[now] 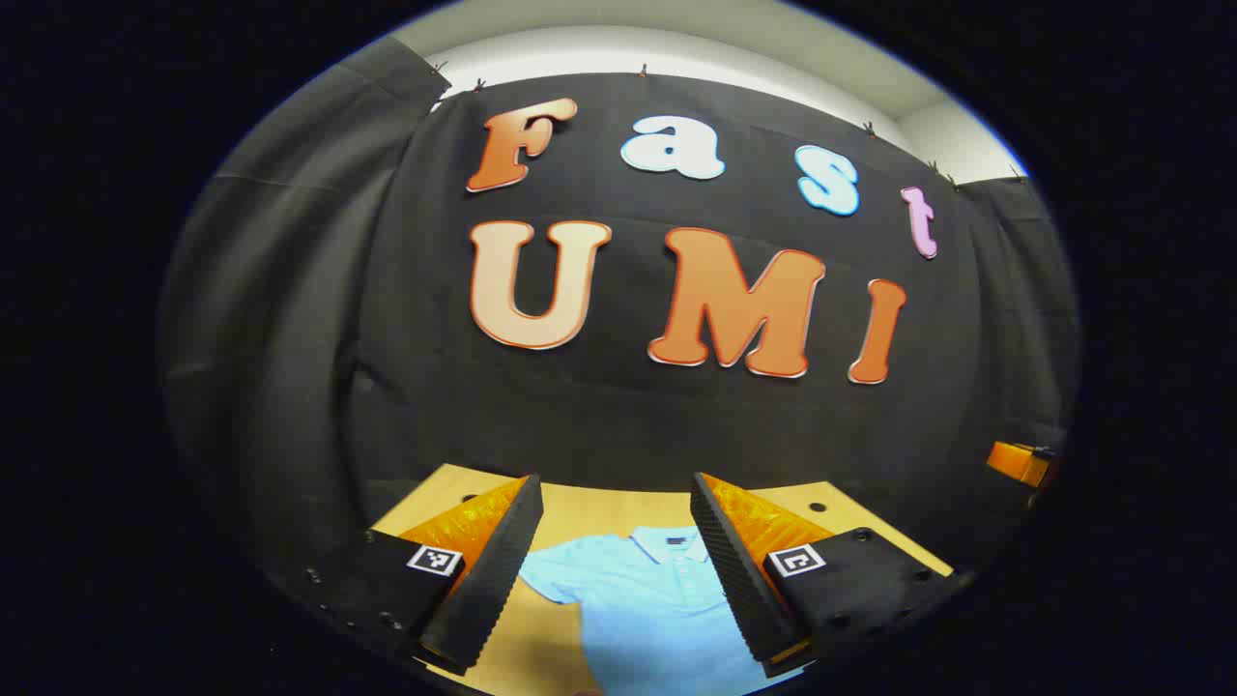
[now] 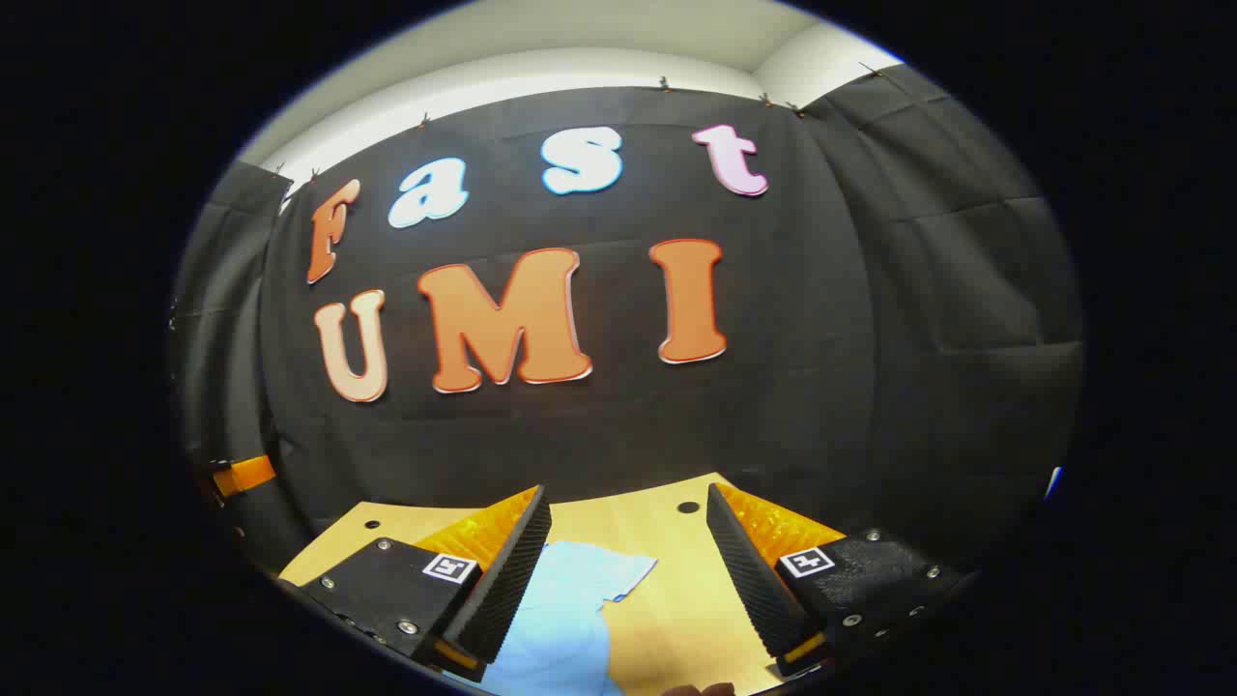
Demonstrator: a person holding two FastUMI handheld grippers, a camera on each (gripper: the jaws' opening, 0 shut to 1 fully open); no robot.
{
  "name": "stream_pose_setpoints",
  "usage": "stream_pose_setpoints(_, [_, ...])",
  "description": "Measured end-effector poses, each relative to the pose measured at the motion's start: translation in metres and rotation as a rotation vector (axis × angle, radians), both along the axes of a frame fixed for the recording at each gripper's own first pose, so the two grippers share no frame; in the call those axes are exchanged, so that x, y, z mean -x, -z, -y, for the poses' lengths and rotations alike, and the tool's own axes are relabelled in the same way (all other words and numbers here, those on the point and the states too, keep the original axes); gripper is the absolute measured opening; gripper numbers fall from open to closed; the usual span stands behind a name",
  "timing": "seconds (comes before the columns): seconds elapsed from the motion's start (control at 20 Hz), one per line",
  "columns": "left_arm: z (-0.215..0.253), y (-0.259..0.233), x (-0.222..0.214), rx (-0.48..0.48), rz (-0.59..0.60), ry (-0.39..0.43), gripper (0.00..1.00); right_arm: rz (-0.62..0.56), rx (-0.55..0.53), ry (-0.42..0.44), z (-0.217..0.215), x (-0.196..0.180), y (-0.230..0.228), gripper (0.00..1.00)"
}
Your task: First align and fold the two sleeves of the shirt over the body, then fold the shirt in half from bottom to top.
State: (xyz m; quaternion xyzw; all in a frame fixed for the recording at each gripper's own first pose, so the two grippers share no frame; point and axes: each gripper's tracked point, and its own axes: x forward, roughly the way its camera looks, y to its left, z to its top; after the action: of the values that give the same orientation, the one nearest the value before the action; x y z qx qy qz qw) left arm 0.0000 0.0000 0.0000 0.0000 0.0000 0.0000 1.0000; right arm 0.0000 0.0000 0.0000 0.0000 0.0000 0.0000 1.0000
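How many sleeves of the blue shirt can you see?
2. One sleeve lies spread flat on the table, in the left gripper view. The other sleeve lies flat too, in the right gripper view.

No words or numbers can be read. A square coded tag (image 1: 434,559) sits just outside each jaw of the left gripper (image 1: 617,541) and the right gripper (image 2: 628,551).

Left gripper (image 1: 618,570) with wedge-shaped jaws, ridged inner faces, black mounts studded with small screws, a square black-and-white marker on each, right gripper (image 2: 628,570) built alike, same ridged wedges, silver screw heads, square markers
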Motion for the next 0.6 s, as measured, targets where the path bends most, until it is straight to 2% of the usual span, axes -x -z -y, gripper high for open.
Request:
stream_pose_setpoints(0.3, [-0.056,-0.012,0.007,-0.031,0.029,-0.096,0.99,-0.012,0.058,-0.026,-0.021,-0.003,-0.013,0.98])
stream_pose_setpoints(0.6, [-0.067,-0.02,0.01,-0.019,0.043,-0.126,0.99,-0.038,0.047,-0.011,-0.015,-0.012,-0.013,0.98])
